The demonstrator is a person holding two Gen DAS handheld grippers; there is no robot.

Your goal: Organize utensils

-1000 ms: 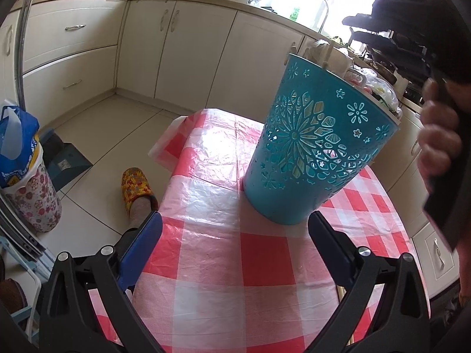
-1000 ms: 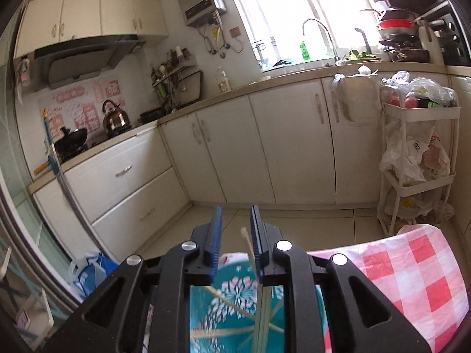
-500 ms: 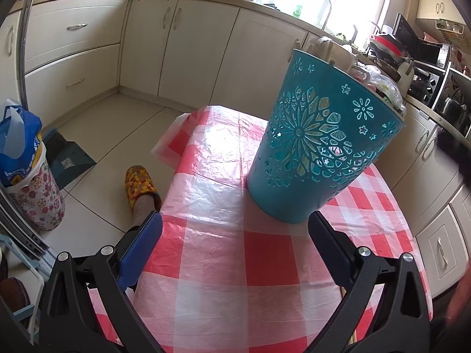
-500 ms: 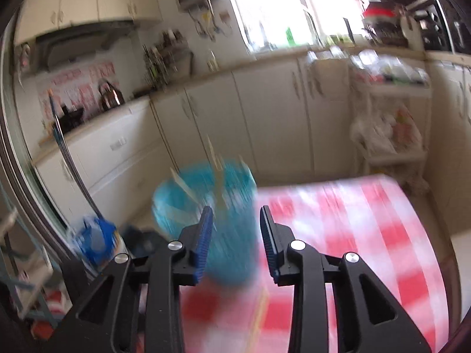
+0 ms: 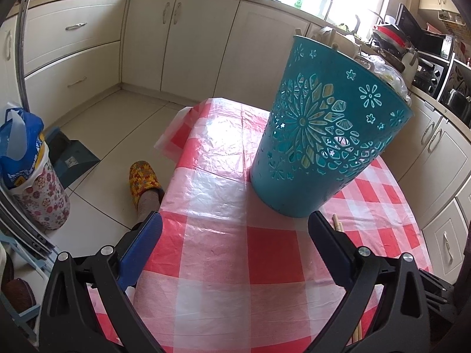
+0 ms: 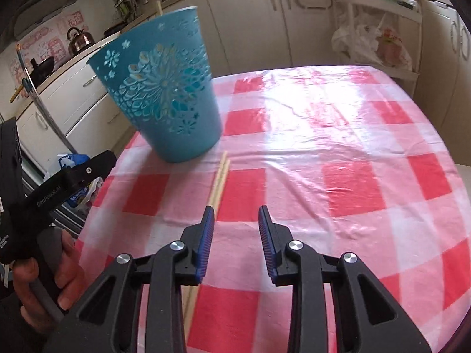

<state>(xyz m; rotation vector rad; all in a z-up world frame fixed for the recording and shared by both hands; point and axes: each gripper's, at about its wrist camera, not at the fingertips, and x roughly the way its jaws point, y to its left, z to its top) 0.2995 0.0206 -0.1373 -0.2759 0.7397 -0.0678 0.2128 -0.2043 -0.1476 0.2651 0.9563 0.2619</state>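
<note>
Bright window daylight, white glare on the glossy tablecloth [image 6: 309,111], strong fisheye bending, dark corners.

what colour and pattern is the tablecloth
Red and white checks on the tablecloth, under a clear plastic sheet; the right wrist view shows it best.

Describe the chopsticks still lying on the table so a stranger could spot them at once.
Start at the red-and-white checked tablecloth and find the teal cut-out bucket standing on it. From the bucket's base, a pair of pale wooden chopsticks lies flat, side by side, running toward the right gripper. They are the only loose sticks on the cloth.
</note>
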